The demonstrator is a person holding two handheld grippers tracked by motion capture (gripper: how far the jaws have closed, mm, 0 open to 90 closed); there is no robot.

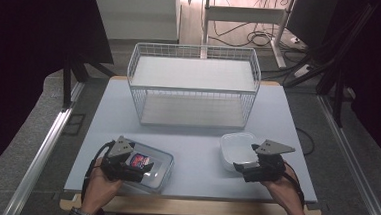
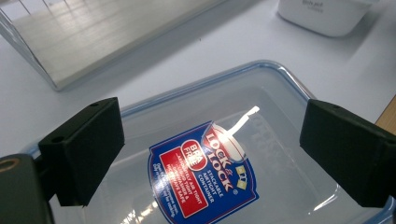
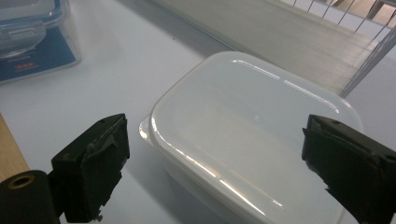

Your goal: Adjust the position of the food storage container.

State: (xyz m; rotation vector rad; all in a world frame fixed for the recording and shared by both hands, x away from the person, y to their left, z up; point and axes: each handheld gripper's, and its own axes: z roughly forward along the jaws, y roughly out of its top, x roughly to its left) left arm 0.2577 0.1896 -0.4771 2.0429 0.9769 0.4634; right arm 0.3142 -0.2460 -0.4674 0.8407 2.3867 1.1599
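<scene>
Left claw (image 2: 212, 154) above blue-rimmed clear container (image 2: 280, 93), label legible close up.

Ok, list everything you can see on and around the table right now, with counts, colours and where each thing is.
Clear container: one, see-through with a blue-edged lid and a red and blue label, near left of the table, under the left claw.
White container: one, milky white with its lid on, near right of the table, by the right claw.
Wire rack: one, white, two levels, far middle of the table.
Table: one, pale top with a wooden front edge.
Cables: several, dark, on the floor behind the table.
Left claw: one, black, open over the clear container's lid.
Right claw: one, black, open at the white container.
</scene>
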